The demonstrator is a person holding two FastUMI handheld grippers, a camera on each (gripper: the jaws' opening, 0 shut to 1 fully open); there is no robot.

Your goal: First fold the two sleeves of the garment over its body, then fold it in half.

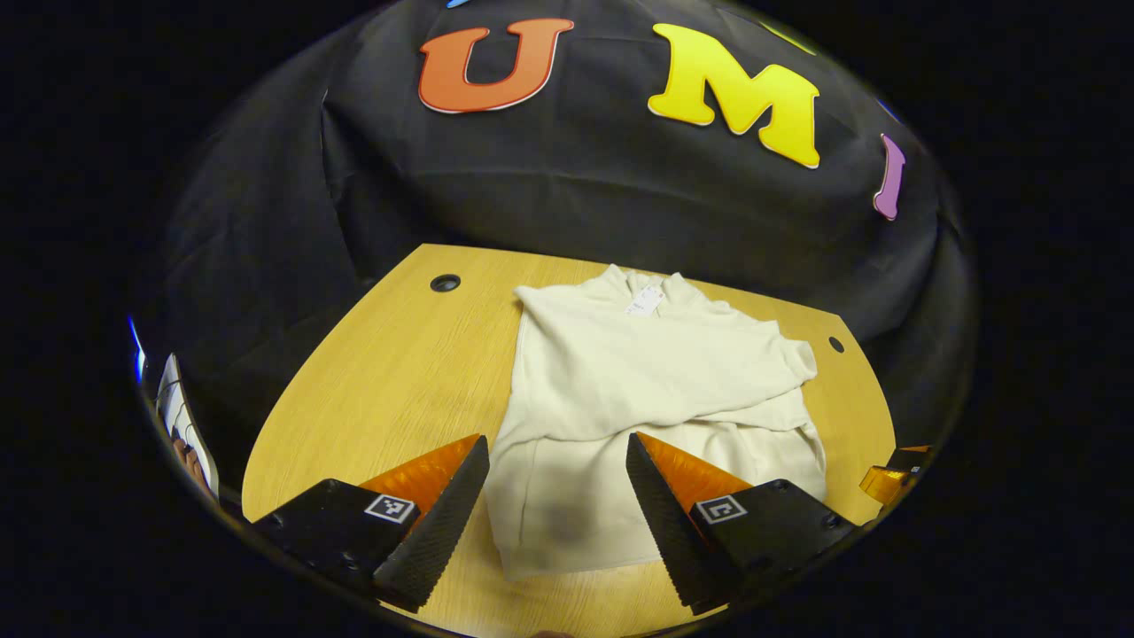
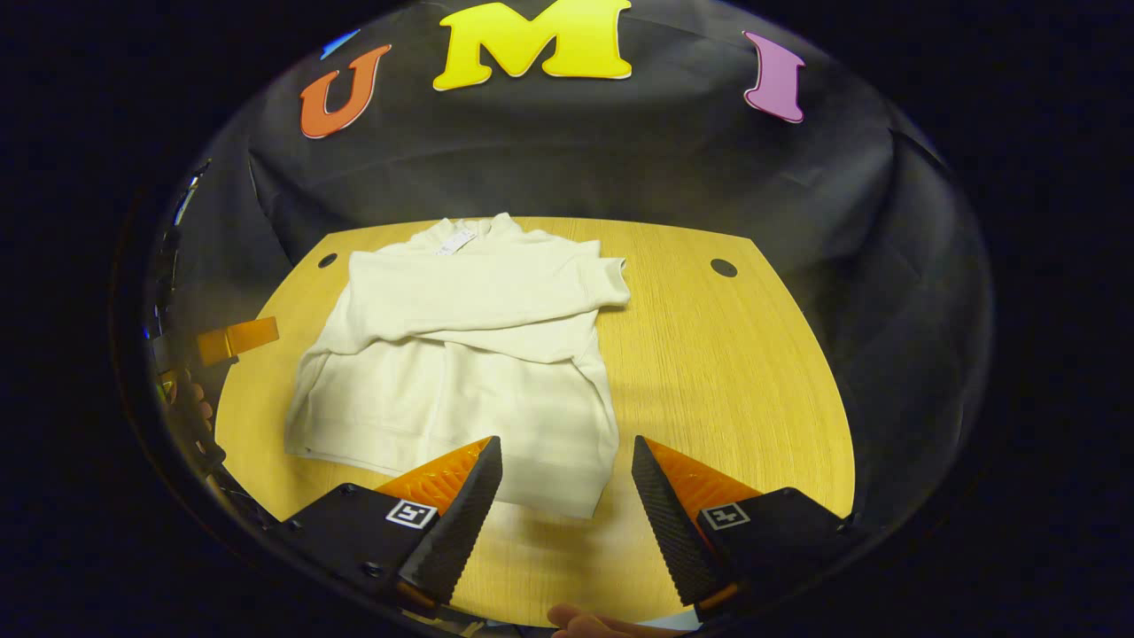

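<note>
The garment [image 1: 656,416] lies flat on the table [image 1: 399,372], both sleeves folded across its body. Left gripper [image 1: 556,514] and right gripper [image 2: 565,514] hang above the garment's near hem — jaws wide, holding nothing.

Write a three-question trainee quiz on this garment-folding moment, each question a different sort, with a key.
1. True or false: both sleeves already lie folded across the garment.
2. Multiple choice: the left gripper is A) shut on the hem, B) open above the garment's near edge, C) resting on the bare table.
3. Fill in: the right gripper hangs over the garment's near ____ corner, as its own view shows it.

Key: 1 true; 2 B; 3 right.
</note>
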